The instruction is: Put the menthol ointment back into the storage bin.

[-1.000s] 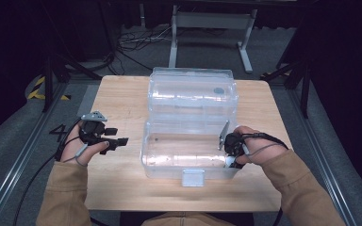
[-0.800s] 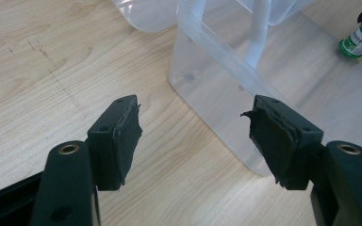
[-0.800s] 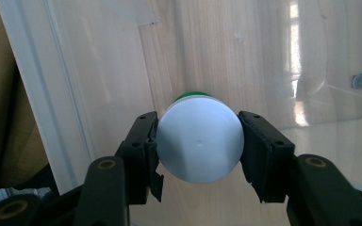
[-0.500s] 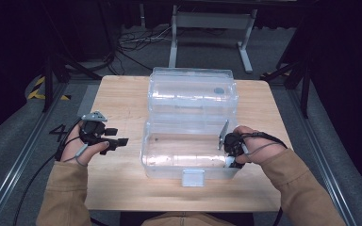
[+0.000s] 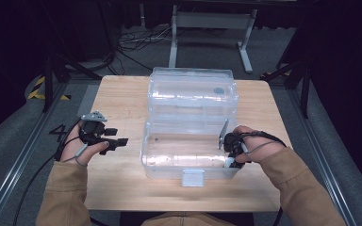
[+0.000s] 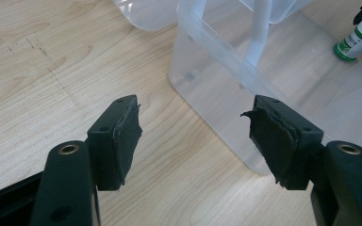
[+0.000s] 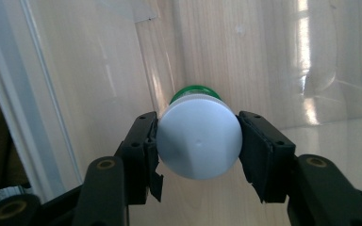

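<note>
Right hand-held gripper (image 7: 198, 141) view: jaws clamp white-capped bottle (image 7: 199, 139), unclear from high view.

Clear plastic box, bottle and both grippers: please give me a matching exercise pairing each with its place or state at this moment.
Things:
1. left gripper
2. right gripper
3. bottle
4. clear plastic box

Places or states:
A. lid swung open toward the far side of the table
B. white cap clamped between two black jaws, inside the box
C. jaws open with nothing between them, over bare wood beside the box
D. closed on the white cap, reaching into the box

Pairs: 1-C, 2-D, 3-B, 4-A
</note>
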`<state>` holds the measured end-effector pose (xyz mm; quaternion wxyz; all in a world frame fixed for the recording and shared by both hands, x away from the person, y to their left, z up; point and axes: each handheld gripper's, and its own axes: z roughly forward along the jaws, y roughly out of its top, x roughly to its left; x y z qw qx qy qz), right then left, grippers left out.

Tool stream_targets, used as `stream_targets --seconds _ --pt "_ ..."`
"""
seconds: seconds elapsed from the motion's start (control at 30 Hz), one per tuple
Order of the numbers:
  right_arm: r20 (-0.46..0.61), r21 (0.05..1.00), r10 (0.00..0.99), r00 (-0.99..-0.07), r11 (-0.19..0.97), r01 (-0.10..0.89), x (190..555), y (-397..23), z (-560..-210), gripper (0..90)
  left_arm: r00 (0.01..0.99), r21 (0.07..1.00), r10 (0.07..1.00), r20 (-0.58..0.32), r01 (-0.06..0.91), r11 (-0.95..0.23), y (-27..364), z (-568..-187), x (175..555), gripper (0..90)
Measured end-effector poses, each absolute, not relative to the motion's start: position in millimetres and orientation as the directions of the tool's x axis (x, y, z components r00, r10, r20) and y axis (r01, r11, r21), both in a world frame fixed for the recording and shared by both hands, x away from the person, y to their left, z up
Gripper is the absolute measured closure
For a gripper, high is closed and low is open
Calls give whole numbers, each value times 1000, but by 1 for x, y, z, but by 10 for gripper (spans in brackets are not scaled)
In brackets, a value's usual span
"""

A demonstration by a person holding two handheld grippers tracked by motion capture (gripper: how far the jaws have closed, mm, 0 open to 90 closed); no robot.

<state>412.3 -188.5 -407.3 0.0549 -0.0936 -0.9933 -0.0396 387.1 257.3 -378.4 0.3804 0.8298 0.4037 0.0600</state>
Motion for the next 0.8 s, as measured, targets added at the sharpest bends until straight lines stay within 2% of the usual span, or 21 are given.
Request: stream_targets --seconds 0.67,0.8 --pt "101 164 204 -974 962 219 408 -201 -390 454 689 676 695 -208 614 -406 249 -375 386 345" --pt "84 214 228 -970 947 241 407 -206 -379 461 697 681 687 -206 606 -411 247 -373 387 346"
